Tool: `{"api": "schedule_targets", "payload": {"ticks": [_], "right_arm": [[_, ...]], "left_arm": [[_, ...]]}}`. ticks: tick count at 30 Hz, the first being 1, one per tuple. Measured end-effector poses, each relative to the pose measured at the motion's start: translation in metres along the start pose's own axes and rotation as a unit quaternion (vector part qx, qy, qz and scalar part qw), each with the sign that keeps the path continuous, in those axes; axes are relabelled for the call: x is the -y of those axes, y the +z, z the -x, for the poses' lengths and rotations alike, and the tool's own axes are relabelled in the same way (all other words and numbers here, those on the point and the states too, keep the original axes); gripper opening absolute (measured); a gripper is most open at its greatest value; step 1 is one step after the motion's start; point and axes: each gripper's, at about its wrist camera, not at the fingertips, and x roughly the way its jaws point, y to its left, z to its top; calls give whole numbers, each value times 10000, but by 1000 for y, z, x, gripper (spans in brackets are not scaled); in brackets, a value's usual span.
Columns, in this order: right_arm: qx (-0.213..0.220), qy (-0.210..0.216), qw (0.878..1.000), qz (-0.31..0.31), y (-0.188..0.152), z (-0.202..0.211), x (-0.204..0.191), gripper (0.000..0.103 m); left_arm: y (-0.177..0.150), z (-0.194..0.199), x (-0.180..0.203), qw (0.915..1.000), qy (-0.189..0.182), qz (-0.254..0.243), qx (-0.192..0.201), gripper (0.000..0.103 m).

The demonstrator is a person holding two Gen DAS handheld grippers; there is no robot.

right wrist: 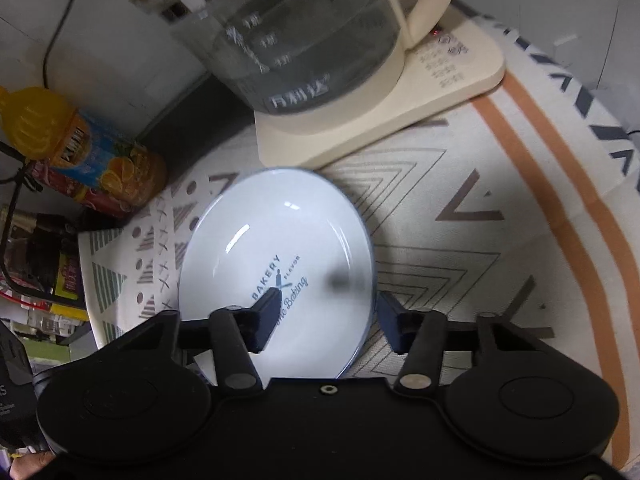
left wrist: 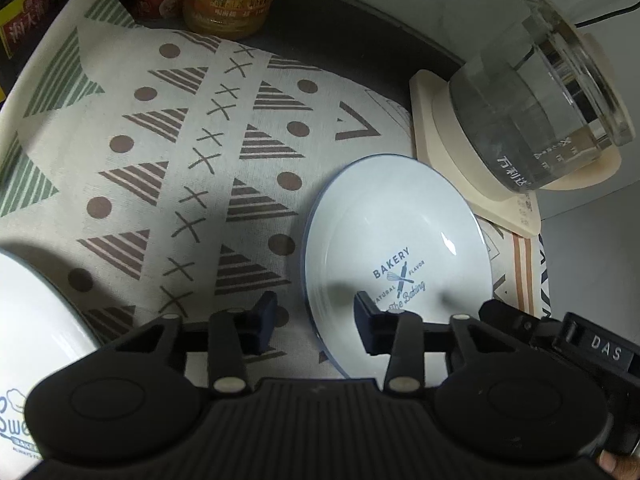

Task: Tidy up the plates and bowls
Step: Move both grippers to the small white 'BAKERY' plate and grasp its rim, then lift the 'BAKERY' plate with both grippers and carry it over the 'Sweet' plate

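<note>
A white plate (left wrist: pixel 400 232) with a dark blue rim and a "BAKERY" print lies flat on the patterned cloth (left wrist: pixel 180 140). My left gripper (left wrist: pixel 316 312) stands open astride the plate's left rim, with one finger over the cloth and the other over the plate's inside. In the right wrist view the same plate (right wrist: pixel 280 240) shows, and my right gripper (right wrist: pixel 328 316) is open astride its right rim. Neither gripper's pads press on the rim. A second white dish (left wrist: pixel 28 312) with blue lettering sits at the lower left of the left wrist view, partly cut off.
A glass kettle (left wrist: pixel 540 112) on a cream base (right wrist: pixel 440 92) stands just beyond the plate. An orange juice bottle (right wrist: pixel 80 140) and other packages line the back edge. A black housing labelled DAS (left wrist: pixel 592 348) sits close on the right of the left gripper.
</note>
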Motion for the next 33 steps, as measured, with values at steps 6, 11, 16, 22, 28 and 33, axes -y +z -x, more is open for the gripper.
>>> {"api": "schedule_targets", "payload": {"ticks": [6,11,16,22,28,33], "right_arm": [[-388,-49,9992,20,2,-20,3,41],[-555,-1,9984,-94,3,-28,7,36],[-329,-93,9991,249,1,-24,5,18],[110,133,9989,434,1,-3,-2,11],[401,146,9971,627,-4,14,-22,12],[600,203,9956,687,-11,28,-40,12]], "left_arm": [[0,-14,-6,9995,-80,161,-243,26],[2,-18,-6,9995,-145,141,-249,23],[3,-20,-1,9996,-94,109,-235,13],[5,-5,3,9998,-127,-78,92,11],[8,16,0,9991,-226,-118,351,10],[6,38,-5,9979,-292,-112,561,10]]}}
